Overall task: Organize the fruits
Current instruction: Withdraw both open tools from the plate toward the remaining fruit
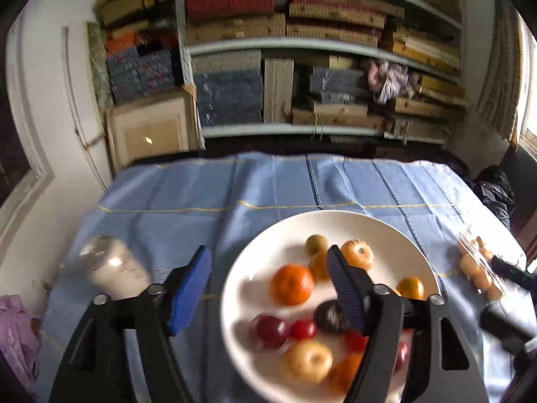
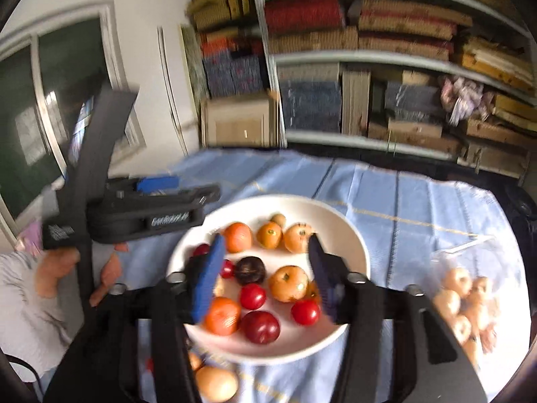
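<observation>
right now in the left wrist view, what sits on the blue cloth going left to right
glass jar → white plate of fruit → clear bag of pale fruit

A lived-in home storeroom or spare room is showing here: grey built-in shelves [image 1: 322,45] along the far wall are sagging with stacked woven mats, old books and bundled cloth, and a cardboard box [image 1: 151,131] is leaning at their left foot. Near them a desk is wearing a creased blue cloth [image 1: 188,198] and carrying a white plate [image 1: 268,245] of mixed fruit, while a panelled white door [image 1: 40,107] and a framed window [image 2: 40,100] are closing in the left side.
</observation>
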